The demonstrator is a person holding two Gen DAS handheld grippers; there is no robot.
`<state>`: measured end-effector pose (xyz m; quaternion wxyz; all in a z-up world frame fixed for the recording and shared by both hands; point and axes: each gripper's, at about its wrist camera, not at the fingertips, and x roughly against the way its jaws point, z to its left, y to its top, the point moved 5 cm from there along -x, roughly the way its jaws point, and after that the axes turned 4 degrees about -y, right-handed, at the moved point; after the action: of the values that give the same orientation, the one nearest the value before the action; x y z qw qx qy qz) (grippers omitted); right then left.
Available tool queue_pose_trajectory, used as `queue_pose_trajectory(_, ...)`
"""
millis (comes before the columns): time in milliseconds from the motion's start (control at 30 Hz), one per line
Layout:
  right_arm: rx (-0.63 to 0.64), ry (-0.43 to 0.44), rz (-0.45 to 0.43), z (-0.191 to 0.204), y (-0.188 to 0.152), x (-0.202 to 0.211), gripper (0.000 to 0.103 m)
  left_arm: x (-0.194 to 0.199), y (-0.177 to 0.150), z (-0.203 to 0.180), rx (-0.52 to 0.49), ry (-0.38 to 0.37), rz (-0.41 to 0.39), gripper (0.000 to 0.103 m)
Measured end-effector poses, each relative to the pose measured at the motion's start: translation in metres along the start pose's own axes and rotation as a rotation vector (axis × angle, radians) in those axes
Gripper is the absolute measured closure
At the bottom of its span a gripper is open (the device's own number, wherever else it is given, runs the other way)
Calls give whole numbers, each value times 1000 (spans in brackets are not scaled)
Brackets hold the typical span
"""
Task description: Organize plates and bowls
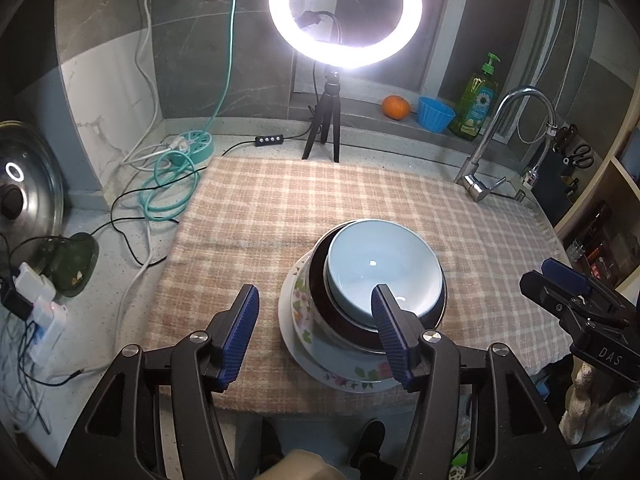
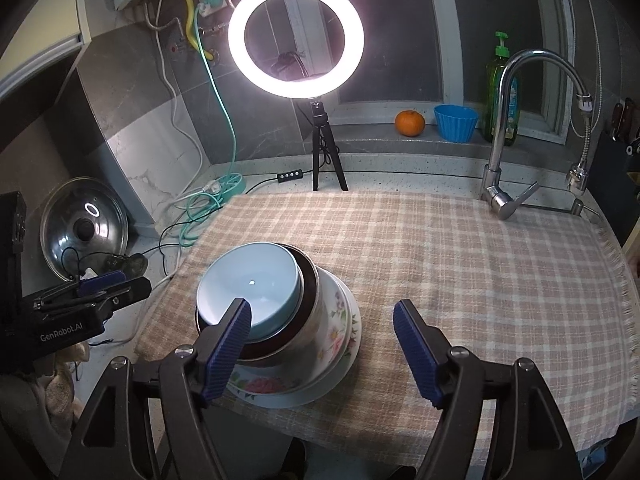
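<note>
Left gripper [image 1: 314,322] fingers apart, empty. Right gripper [image 2: 322,342] fingers apart, empty. Blue bowl [image 1: 380,264] nested in dark bowl [image 1: 320,272] atop floral plates [image 1: 304,344] on checked cloth [image 1: 280,208].

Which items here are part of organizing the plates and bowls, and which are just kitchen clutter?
Part of the job:
light blue bowl
dark bowl
floral plates

Just lying about:
ring light
orange
blue cup
soap bottle
faucet
pot lid
</note>
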<state>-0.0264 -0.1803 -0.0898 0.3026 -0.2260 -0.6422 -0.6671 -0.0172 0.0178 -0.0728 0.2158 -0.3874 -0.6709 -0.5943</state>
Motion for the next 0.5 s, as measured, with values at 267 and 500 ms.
queue_pose_trajectory(267,-8,-9,-9,-4,3,-1,33,6,6,-1,-10,13,-28,45)
queue_pose_trajectory(500,7,-12,-11,-4,5,-4,33,5,6,-4,-17,5,-27,45)
